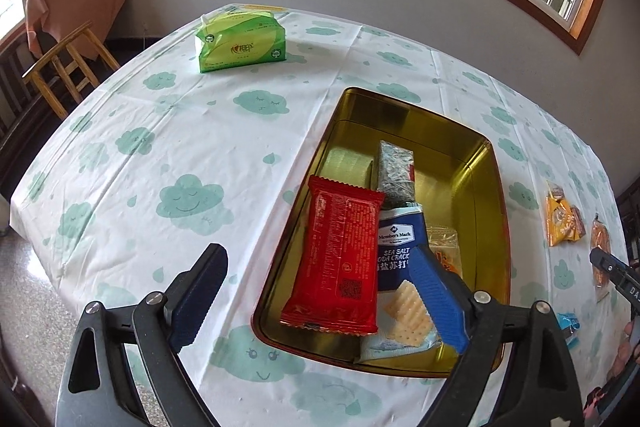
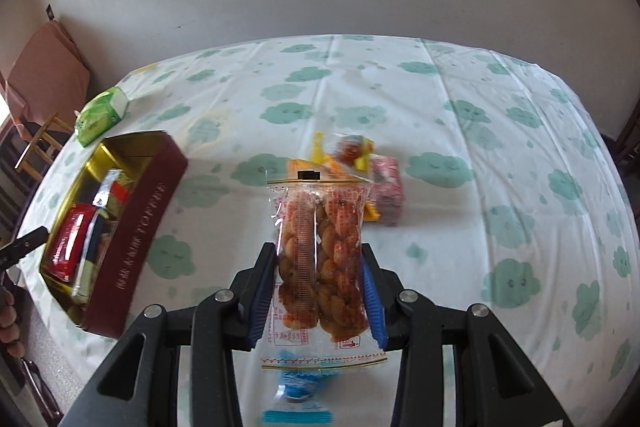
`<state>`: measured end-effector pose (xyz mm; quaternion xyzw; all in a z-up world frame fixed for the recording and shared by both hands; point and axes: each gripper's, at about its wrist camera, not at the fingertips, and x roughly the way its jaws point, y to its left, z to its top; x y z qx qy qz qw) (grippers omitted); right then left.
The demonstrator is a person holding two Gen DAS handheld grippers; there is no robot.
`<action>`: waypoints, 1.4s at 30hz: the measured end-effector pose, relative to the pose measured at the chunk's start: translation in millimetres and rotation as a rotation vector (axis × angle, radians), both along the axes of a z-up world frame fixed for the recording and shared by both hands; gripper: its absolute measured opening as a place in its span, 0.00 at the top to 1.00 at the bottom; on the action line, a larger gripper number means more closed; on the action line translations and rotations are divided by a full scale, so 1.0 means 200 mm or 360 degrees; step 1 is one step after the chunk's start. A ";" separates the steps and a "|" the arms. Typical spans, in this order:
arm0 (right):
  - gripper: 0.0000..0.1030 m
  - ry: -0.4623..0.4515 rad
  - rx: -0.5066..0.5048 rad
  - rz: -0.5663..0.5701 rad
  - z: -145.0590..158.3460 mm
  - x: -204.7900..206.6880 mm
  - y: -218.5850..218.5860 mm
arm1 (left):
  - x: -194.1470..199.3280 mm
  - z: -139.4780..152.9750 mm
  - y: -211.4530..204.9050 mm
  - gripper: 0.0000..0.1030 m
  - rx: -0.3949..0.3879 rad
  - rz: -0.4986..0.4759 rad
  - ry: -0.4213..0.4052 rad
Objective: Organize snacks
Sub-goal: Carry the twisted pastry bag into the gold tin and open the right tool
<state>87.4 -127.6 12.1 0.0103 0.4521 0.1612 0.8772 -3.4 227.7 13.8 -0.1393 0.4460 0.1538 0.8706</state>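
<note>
Snacks sit partly sorted on your bench [image 2: 460, 131], which is draped in a white cloth with green clouds. Your right tool [image 2: 320, 291] is closed on a clear packet of fried twists [image 2: 320, 247], its blue pads pressing the packet's two sides and holding it upright above the cloth. Beyond that packet, a small heap of loose snacks [image 2: 360, 167] lies near the middle of the bench, and a blue-and-white wrapper [image 2: 298, 401] lies below the tool. Your left tool [image 1: 320, 291] stands wide apart over the gold-lined tin [image 1: 496, 187], gripping nothing. A red packet [image 1: 340, 255] lies in the tin directly between its fingers, beside a blue soda cracker pack [image 1: 396, 247]. A dark speckled bar [image 1: 394, 171] lies farther back in the tin. A green tissue pack [image 1: 240, 41] rests at the far side of the bench.
</note>
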 end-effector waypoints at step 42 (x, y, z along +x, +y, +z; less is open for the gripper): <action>0.61 0.0038 0.0038 0.0569 -0.06 -0.23 1.08 | -0.21 -0.02 0.22 0.09 0.0081 0.0238 0.0092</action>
